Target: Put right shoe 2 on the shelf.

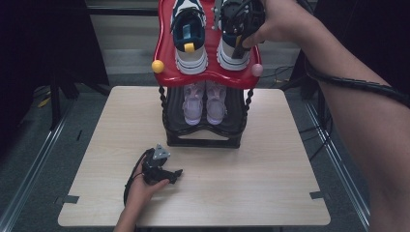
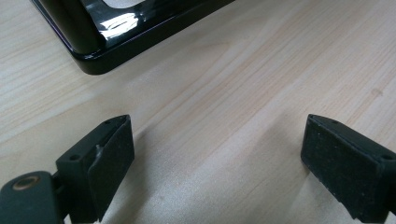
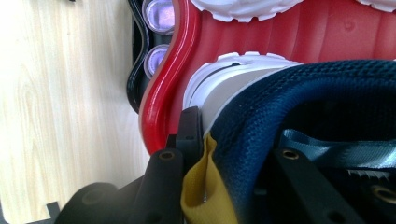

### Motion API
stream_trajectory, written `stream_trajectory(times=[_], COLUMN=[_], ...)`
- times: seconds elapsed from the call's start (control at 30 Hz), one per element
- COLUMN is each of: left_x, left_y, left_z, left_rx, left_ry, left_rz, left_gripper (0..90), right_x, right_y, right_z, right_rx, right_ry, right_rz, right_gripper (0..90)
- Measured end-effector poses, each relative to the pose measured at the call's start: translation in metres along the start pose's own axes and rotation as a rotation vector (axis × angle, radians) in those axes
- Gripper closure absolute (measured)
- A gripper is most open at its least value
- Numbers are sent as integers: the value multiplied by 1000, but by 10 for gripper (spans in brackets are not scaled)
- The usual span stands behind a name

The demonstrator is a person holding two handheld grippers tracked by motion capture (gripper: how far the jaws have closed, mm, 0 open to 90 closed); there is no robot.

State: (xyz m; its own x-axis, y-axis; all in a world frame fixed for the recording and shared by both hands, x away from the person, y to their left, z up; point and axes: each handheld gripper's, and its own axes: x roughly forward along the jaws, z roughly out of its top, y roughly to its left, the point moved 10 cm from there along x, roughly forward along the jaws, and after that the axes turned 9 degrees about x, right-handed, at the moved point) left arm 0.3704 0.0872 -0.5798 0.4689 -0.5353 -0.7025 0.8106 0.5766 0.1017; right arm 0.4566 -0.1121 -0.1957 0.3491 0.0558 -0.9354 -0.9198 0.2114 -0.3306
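A pale wood-grain worktop (image 1: 251, 169) stands on a grey floor with dark surroundings, and at its far middle rises a two-tier shoe rack: a glossy black plastic base (image 1: 203, 140) below and a wavy red plastic top shelf (image 1: 167, 48) above, joined by twisted black posts.

On the red shelf sit two white, navy and yellow sneakers, heels towards the person. The left sneaker (image 1: 189, 34) stands free. The right sneaker (image 1: 233, 50) is held at its heel by the right tongs (image 1: 240, 46), gripped in the person's right hand (image 1: 278, 21), whose forearm crosses the right of the high view with a black cable trailing along it. In the right gripper view the tongs are closed on the heel collar: one black jaw lies outside against the white heel and the yellow pull tab (image 3: 201, 186), the other sits inside the navy mesh collar (image 3: 299, 98). The sneaker's white sole rests on the red shelf near its curved front rim (image 3: 156, 107).

On the lower black tier a pair of pale pink sneakers (image 1: 205, 102) sits side by side, touching.

The left tongs (image 1: 167, 175) lie low over the worktop, near the front left of the rack base, in the person's left hand (image 1: 142, 191). In the left gripper view their jaws stand wide apart with nothing between them but bare wood, and a corner of the black base (image 2: 100, 51) shows just ahead.
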Motion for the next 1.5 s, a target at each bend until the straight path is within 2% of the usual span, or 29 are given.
stream_trajectory(times=[0.23,0.53,0.77,1.5], left_x=[0,0,0,0], left_y=[0,0,0,0], left_z=[0,0,0,0], left_rx=[1,0,0,0], left_ry=[0,0,0,0], left_rz=[0,0,0,0], left_gripper=[92,92,92,92], right_x=[8,14,16,17], right_y=[-2,-4,-5,-3], right_z=[5,10,15,17], right_rx=[-20,-13,-37,-19], right_ry=[-1,8,6,-10], right_rz=[4,6,9,15], right_gripper=[732,723,720,714])
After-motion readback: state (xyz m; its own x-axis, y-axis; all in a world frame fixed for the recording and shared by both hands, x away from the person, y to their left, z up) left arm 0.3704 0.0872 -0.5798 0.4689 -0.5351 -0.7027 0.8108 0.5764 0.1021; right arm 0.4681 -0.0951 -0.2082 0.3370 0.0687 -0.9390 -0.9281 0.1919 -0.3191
